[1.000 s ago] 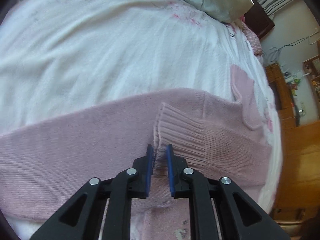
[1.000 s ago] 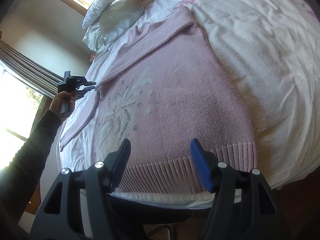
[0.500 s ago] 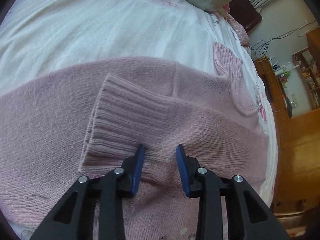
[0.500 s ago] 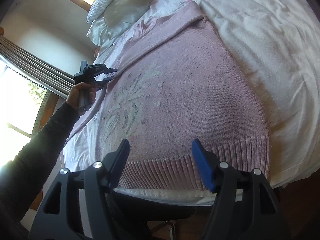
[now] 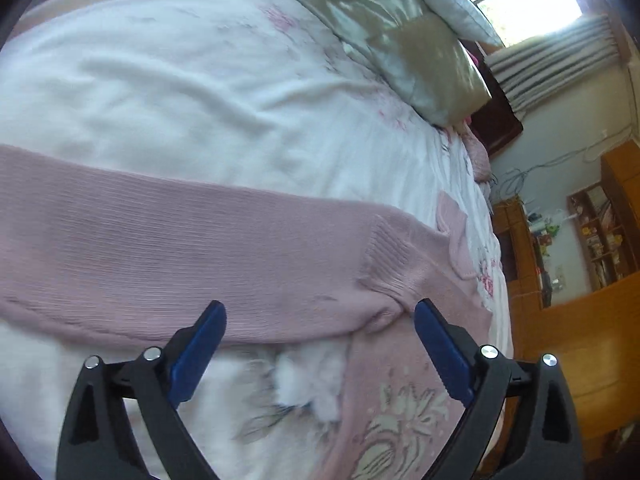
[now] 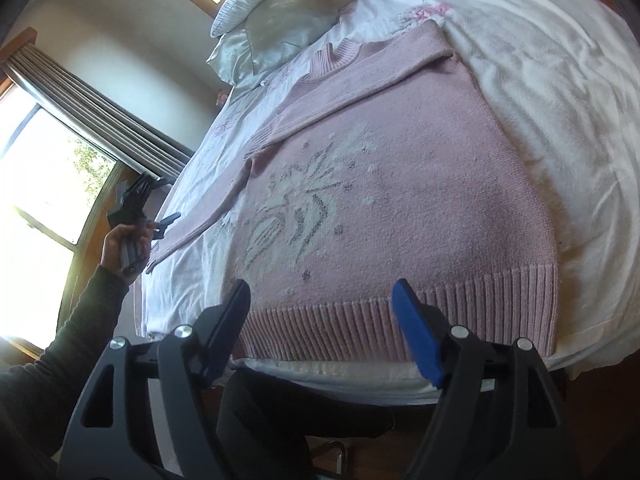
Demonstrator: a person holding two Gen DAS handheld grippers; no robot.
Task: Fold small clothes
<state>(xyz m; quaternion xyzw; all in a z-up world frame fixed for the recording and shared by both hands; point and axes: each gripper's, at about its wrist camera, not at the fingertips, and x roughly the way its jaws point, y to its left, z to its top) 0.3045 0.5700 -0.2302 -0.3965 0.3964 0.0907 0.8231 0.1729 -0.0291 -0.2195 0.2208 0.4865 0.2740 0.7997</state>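
On the bed (image 6: 560,100), beside the pink sweater (image 6: 400,200), both the left gripper (image 5: 320,344) and right gripper (image 6: 322,320) hang with jaws wide and empty, one sleeve (image 5: 200,240) looks folded across, and I think the other sleeve (image 6: 208,216) needs grabbing next.

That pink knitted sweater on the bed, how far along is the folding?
Early on. Done: one sleeve of the pink knitted sweater lies folded across its chest. In hand: nothing; the left gripper and the right gripper both hover with jaws open. Left: the other sleeve lies out on the white bedsheet, and the body is unfolded.
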